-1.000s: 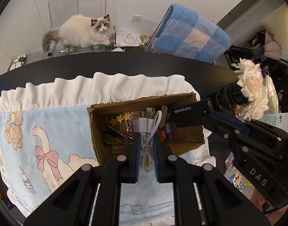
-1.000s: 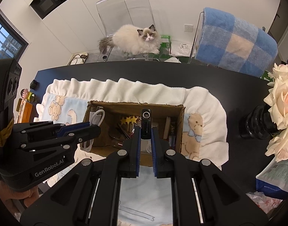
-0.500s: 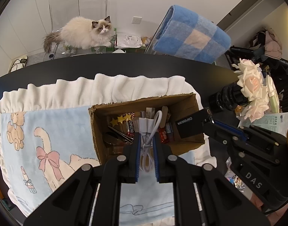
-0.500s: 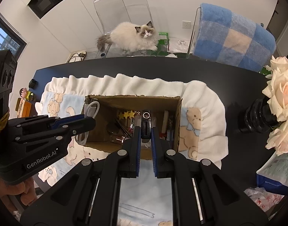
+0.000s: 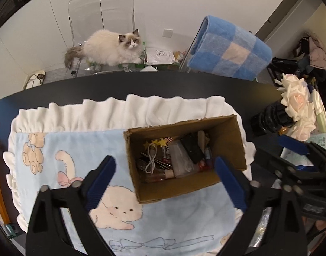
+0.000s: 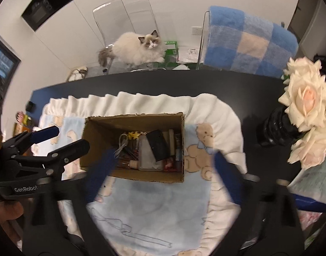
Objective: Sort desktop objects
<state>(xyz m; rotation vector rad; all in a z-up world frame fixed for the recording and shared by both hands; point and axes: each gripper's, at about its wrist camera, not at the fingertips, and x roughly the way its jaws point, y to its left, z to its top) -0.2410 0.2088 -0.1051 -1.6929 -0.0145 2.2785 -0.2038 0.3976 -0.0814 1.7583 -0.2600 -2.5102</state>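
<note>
A: Where do things stand?

B: Both of my tools hang over the box (image 5: 226,140), which sits on the blanket (image 5: 56,149) on the black table (image 5: 141,85). The left hand-held gripper (image 5: 163,183) is spread wide, nothing between its pads. The right hand-held gripper (image 6: 163,170) is spread too, blurred, and empty.

A: And the objects?

B: In the box. I see a white cable (image 5: 151,157) coiled at the left, gold stars (image 5: 156,142) at the far side, a black device (image 6: 158,145) leaning across the middle, and a clear pouch (image 5: 182,160) beside it. Some tubes and small packets lie under them; I cannot name those.

A: Which step is this?

B: I judge it as just past a drop, both tools free. Nothing loose shows on the blanket.

A: Next?

B: If anything is left, I must look outside this view, toward the table edges by the roses (image 6: 307,98). I lift clear of the box walls first.
</note>
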